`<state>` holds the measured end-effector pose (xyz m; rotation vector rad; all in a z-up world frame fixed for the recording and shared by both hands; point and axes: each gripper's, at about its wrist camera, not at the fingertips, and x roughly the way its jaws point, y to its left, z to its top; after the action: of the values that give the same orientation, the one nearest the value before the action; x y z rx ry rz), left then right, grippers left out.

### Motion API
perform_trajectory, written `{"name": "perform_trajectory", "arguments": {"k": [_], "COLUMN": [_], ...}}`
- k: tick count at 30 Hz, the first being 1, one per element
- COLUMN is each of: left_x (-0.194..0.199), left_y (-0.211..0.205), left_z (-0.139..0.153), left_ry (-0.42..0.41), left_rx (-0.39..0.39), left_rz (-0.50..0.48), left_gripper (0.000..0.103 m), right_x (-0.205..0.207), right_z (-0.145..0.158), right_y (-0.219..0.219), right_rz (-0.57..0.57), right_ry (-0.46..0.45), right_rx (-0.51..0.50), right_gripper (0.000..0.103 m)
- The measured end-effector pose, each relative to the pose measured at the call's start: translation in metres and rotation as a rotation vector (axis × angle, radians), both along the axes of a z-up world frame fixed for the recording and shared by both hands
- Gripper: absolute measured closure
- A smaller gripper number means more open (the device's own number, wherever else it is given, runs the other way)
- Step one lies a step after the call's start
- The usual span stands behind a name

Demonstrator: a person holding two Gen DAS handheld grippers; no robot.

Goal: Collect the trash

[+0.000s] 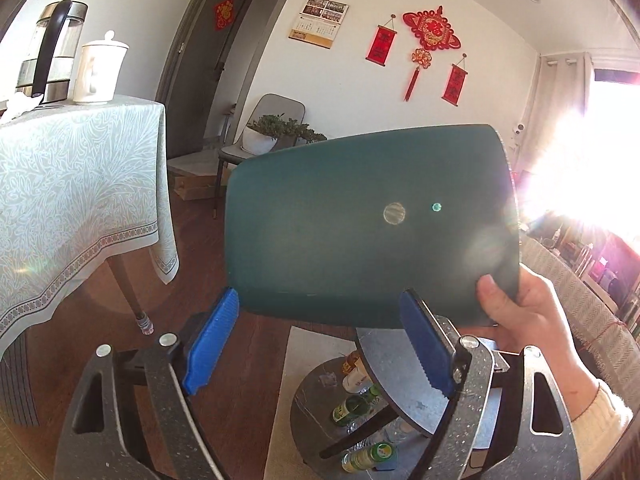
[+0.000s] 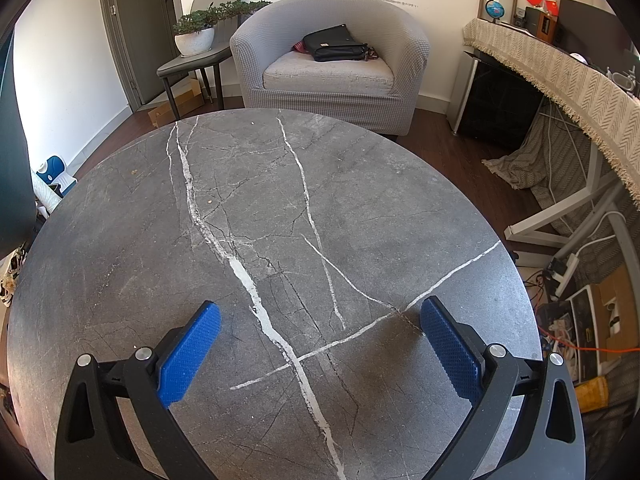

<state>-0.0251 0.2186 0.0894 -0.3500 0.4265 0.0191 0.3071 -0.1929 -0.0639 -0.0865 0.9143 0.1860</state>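
In the left wrist view a bare hand holds a dark green bin up by its rim, its flat underside with a round mark facing the camera. My left gripper is open just below the bin, not touching it. Below it, several bottles lie on a lower grey shelf. In the right wrist view my right gripper is open and empty above the round grey marble table. A few small crumbs lie on the table top. The bin's dark edge shows at far left.
A table with a patterned cloth carries a kettle and a white cup. A chair with a potted plant stands by the door. A grey armchair with a black bag sits beyond the marble table. A cluttered desk and cables are at right.
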Motion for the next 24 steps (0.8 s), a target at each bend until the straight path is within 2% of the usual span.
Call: {"name": "perform_trajectory", "arguments": {"k": [6,14,24], "left_x": [0.015,0.021,0.028], "left_y": [-0.02,-0.047,-0.042], "left_z": [-0.017,-0.026,-0.037], "left_ry": [0.055,0.09,0.125], "left_rx": [0.008,0.097,0.088], "left_rz": [-0.023,-0.067,-0.042], "left_gripper": [0.019,0.019,0.019], "right_x": [0.0,0.0,0.0], "right_z": [0.0,0.0,0.0], "right_y": [0.0,0.001,0.0], "right_rz": [0.0,0.0,0.0], "right_ry": [0.0,0.0,0.001], "right_rx": [0.0,0.0,0.0], "right_gripper": [0.002,0.002,0.002]}}
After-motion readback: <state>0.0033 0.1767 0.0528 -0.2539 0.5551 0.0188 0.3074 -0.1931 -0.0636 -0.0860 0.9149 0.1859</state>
